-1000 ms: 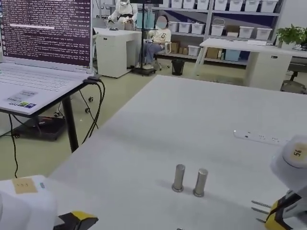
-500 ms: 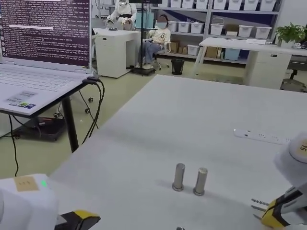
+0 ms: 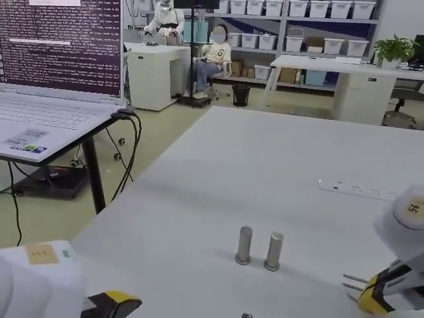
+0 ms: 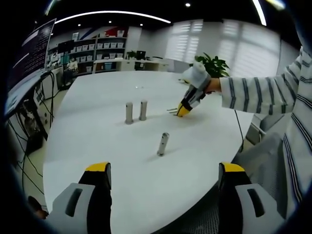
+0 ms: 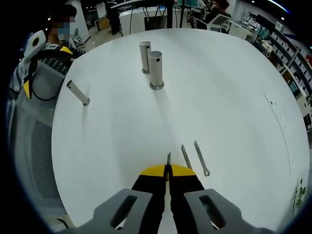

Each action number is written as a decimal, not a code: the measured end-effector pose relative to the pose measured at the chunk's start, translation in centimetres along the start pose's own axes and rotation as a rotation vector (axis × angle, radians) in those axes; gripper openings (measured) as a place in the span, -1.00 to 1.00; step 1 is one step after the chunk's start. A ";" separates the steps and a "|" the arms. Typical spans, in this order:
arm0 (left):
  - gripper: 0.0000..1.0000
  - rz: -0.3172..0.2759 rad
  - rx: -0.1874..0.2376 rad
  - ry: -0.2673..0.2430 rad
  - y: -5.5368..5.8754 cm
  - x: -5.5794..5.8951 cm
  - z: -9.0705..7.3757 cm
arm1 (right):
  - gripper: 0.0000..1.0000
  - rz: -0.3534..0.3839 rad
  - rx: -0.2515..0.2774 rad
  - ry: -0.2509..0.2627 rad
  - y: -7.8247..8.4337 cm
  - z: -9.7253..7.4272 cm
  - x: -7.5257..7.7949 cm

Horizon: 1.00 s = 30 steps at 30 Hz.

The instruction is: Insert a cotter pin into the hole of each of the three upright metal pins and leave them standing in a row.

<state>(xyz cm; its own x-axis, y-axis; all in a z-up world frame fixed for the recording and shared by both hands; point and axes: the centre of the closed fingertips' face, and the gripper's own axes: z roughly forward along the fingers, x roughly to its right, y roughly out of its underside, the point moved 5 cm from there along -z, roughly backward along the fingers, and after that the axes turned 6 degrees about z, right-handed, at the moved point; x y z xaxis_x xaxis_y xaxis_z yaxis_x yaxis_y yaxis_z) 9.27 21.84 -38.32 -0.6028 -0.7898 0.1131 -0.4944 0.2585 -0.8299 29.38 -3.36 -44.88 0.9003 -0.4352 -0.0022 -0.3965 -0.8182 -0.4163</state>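
Left tongs (image 4: 165, 170): jaws wide apart, nothing between.
Surface (image 4: 92, 146): white, rounded edge.
Pair of metal pins (image 4: 129, 112): upright, side by side.
Third metal pin (image 4: 163, 144): alone, nearer, apart from the pair.
Right tongs (image 4: 182, 111): tips low at the surface, right of the pair.

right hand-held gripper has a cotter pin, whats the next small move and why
Probably carry the right hand-held gripper, shut on a cotter pin, up to the nearer upright metal pin: its cross hole faces this way and looks empty.

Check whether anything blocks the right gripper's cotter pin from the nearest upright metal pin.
Nothing visible. Bare table separates the right gripper and its cotter pin from that metal pin; two loose cotter pins lie aside.
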 end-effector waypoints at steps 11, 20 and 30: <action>0.78 0.026 0.002 0.041 -0.6 0.7 1.2 | -1.00 -0.036 0.044 0.018 0.5 -2.4 -0.6; 0.76 0.049 0.000 0.084 -1.1 1.5 2.1 | -1.00 -0.018 0.109 0.038 1.3 -4.9 -2.2; 0.68 0.110 0.014 0.141 -2.4 2.0 3.2 | -1.00 -0.048 0.186 0.097 1.4 -7.5 -4.6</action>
<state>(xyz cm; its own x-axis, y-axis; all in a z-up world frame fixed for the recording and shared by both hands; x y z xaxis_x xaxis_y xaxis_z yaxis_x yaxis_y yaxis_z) 11.29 17.85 -37.81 -0.7348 -0.6714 0.0961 -0.4129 0.3305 -0.8487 23.30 -5.35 -38.66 0.8921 -0.4393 0.1055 -0.3060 -0.7593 -0.5744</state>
